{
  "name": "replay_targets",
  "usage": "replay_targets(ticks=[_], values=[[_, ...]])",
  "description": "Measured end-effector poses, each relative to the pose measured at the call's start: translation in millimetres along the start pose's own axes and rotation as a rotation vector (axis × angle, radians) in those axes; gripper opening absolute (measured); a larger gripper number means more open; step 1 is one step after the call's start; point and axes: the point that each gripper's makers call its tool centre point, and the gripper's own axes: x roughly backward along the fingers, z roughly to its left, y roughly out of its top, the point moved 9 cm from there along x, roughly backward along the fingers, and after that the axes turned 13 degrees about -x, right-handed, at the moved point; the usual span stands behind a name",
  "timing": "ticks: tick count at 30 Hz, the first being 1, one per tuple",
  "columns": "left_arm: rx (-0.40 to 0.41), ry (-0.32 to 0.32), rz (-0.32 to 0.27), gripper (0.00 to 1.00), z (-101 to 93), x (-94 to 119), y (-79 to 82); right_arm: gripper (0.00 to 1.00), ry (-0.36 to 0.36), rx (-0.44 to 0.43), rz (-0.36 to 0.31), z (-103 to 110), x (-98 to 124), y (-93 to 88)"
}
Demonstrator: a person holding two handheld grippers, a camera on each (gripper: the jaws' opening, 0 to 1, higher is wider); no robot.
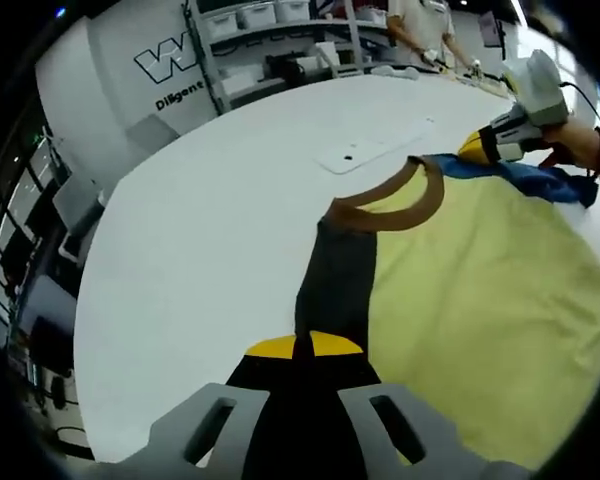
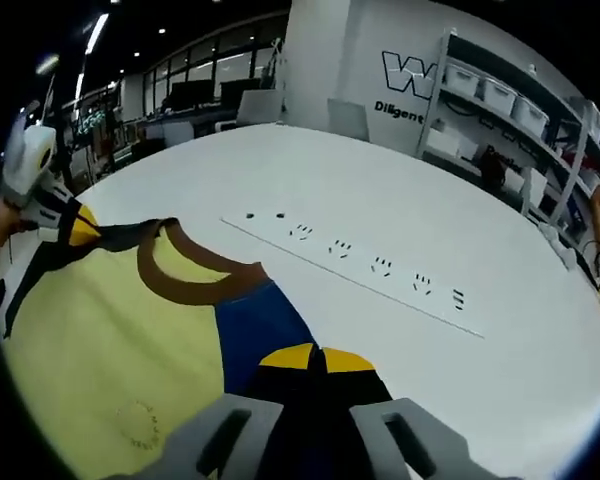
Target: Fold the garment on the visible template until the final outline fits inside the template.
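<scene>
The yellow cotton garment with black and blue shoulder panels is held spread on the white bench, each shoulder clamped by the left gripper and right gripper, brown collar toward open benchtop beyond.

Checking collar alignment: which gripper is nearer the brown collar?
Roughly equal. Left gripper clamps the black shoulder strip beside the brown collar; right gripper clamps the blue shoulder strip on its other side.

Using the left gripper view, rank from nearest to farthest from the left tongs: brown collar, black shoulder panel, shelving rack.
1. Black shoulder panel, pinched at the left tongs.
2. Brown collar, mid-table beyond the panel.
3. Shelving rack, past the table's far edge.
</scene>
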Motion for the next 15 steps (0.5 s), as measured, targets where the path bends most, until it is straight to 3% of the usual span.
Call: replay_targets(ticks=[5,8,9,12,15], values=[[0.021,-0.005,-0.006,0.00,1.1,0,-1.2,0.00,-0.039,-0.009,0.002,-8,1,-1.1],[0.047,0.005,-0.009,0.05,2.7,2,-2.7,0.00,-0.003,-0.146,-0.026,-10,4,-3.6],[0.053,0.010,-0.015,0.12,3.4,3,-2.6,0.02,0.007,-0.185,-0.033,-11,5,-3.8],[0.091,0.001,-0.027,0.39,4.3,6,-0.2,0.26,0.048,-0.275,-0.080,-11,9,-0.8],[0.113,-0.003,-0.058,0.45,5.3,13,4.0,0.47,0.076,-0.323,-0.073,-9,14,2.1]])
